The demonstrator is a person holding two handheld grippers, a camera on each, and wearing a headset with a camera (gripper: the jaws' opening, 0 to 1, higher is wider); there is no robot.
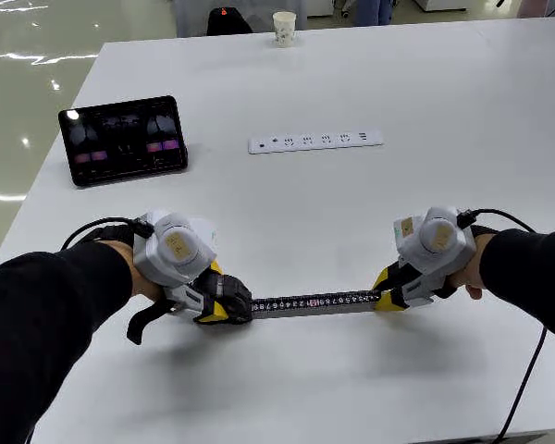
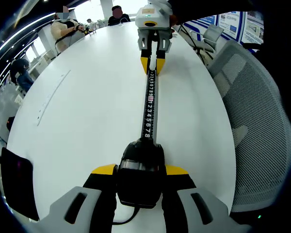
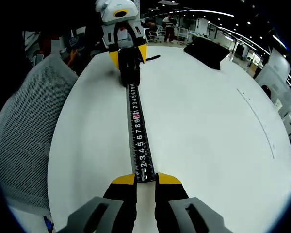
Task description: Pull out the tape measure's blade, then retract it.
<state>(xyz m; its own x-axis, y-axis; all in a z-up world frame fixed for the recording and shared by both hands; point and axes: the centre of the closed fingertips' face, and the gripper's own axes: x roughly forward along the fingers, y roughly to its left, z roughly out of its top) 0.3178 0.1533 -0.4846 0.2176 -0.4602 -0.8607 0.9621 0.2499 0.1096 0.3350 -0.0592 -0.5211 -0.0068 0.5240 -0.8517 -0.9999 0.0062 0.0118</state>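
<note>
Left gripper (image 1: 215, 294) clamps black plastic tape-measure case (image 1: 233, 298); numbered blade (image 1: 314, 302) runs nine-to-three, tip pinched by right gripper (image 1: 383, 291); white tabletop (image 1: 351, 213) open toward twelve.

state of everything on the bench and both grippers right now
left gripper, shut on tape measure case
right gripper, shut on end of blade
blade, pulled out between the grippers
tablet, screen lit
power strip, nothing plugged in
paper cup, upright

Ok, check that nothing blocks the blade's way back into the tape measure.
Nothing visible does. The blade runs straight over bare table from the right gripper to the tape measure case in the left gripper. The power strip and tablet lie farther off.
</note>
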